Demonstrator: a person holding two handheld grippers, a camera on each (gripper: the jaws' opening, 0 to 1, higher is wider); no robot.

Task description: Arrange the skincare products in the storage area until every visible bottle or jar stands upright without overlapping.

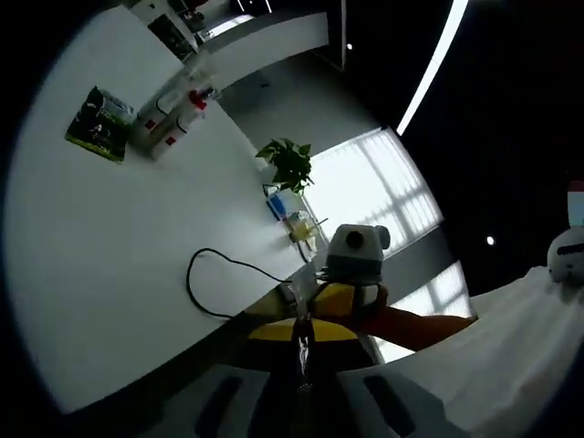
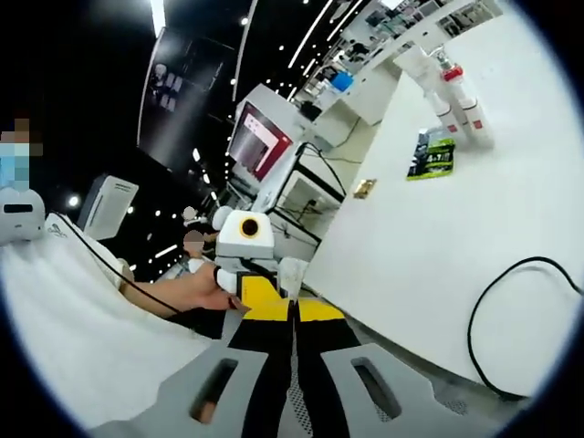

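Several white bottles with red caps (image 1: 175, 111) stand close together at the far end of a white table (image 1: 109, 237), next to a green packet (image 1: 97, 122). The right gripper view has the same bottles (image 2: 454, 91) and packet (image 2: 431, 153) at its upper right. My left gripper (image 1: 301, 360) is shut with nothing in it, well off the table. My right gripper (image 2: 294, 345) is shut and empty too. The two face each other, tips nearly meeting: the right gripper's yellow body (image 1: 347, 299) and the left gripper's yellow body (image 2: 272, 308), held by a hand (image 2: 196, 287).
A black cable (image 1: 219, 274) loops over the near table edge, also a black cable (image 2: 511, 319) at the lower right. A potted plant (image 1: 290, 162) and small blue and yellow items (image 1: 292, 219) sit at the table's side. A white sleeve (image 2: 82, 319) is close by.
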